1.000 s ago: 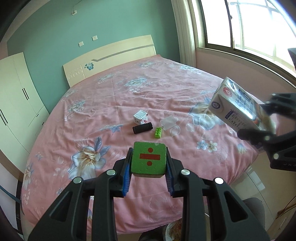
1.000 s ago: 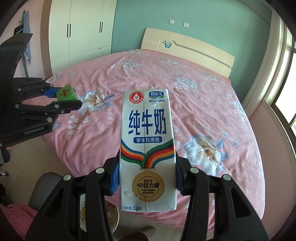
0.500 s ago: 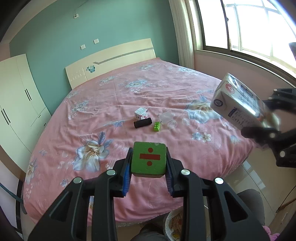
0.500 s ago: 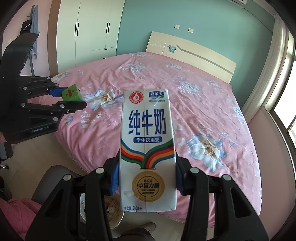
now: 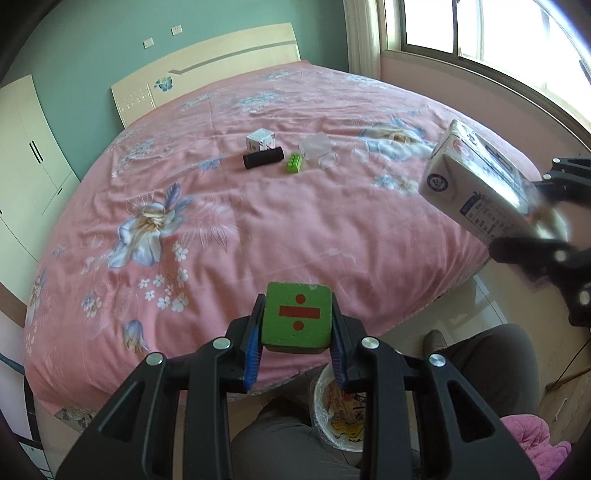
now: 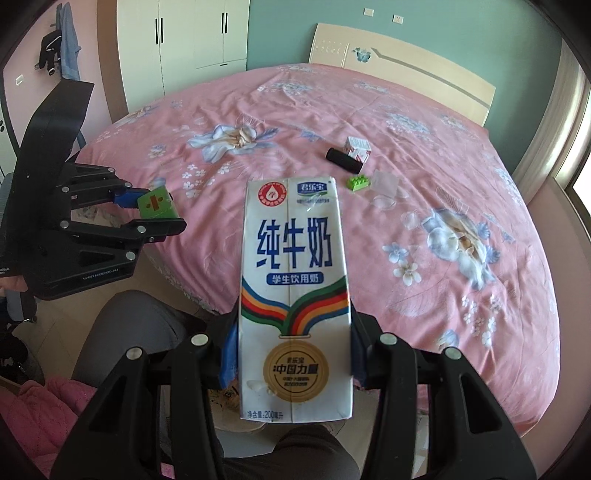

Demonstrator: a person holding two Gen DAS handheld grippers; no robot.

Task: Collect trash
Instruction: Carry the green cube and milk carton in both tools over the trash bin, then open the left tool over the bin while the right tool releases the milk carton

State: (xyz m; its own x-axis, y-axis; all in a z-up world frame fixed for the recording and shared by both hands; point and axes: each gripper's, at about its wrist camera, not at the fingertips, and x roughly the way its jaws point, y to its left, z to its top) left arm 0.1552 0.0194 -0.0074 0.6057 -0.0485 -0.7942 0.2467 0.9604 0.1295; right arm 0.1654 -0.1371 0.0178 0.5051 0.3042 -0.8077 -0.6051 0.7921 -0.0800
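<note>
My left gripper (image 5: 295, 332) is shut on a green foam block (image 5: 297, 319) with a red division sign, held above the bed's near edge; it also shows in the right wrist view (image 6: 157, 203). My right gripper (image 6: 293, 354) is shut on a white milk carton (image 6: 295, 295), seen tilted at the right in the left wrist view (image 5: 476, 184). A white trash bin (image 5: 332, 417) with a plastic liner stands on the floor below the left gripper. On the pink bed lie a black cylinder (image 5: 263, 159), a green toy brick (image 5: 294, 163), a small white box (image 5: 260, 139) and clear plastic (image 5: 316, 146).
The pink floral bed (image 5: 258, 221) fills the middle of both views. The person's grey-trousered legs (image 5: 491, 354) are beside the bin. White wardrobes (image 6: 199, 33) stand at the far wall, a window (image 5: 498, 33) at the right. A pink garment (image 5: 532, 439) lies on the floor.
Both grippers have drawn back from the bed and tilted down with their loads. The trash bin and the person's legs now show below the left gripper.
</note>
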